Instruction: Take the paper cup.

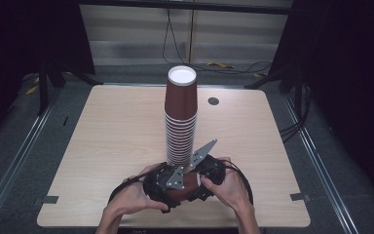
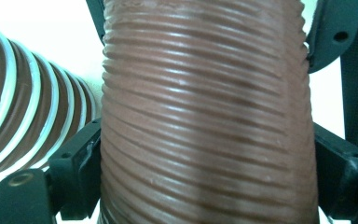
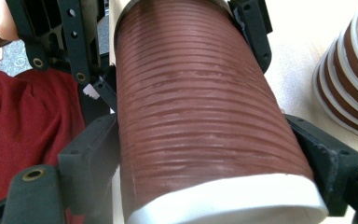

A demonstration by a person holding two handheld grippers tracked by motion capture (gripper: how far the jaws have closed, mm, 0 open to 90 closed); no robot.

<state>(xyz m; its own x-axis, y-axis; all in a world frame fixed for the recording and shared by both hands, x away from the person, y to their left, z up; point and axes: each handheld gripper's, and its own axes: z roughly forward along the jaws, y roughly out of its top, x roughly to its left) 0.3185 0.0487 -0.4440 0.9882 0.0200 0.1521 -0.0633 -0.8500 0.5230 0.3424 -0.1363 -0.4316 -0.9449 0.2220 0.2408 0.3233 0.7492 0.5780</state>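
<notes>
A single brown ribbed paper cup point(image 1: 185, 188) lies on its side just above the table's front edge, held between both grippers. My left gripper point(image 1: 159, 187) is shut on one end of the cup point(image 2: 205, 93), with a black jaw pressed to each side. My right gripper point(image 1: 209, 173) is shut on the cup point(image 3: 200, 102) near its white rim, jaws touching both walls. A tall stack of upside-down brown cups point(image 1: 180, 122) stands on the table right behind the hands; the stack point(image 2: 18, 121) shows beside the left jaws, and the stack point(image 3: 349, 79) to the right of the right jaws.
The light wooden table point(image 1: 102, 146) has a round grommet hole point(image 1: 213, 101) at the back right. Cables point(image 1: 233, 66) lie on the floor behind it and dark curtains hang on both sides. Red clothing point(image 3: 28, 135) sits close behind the right gripper.
</notes>
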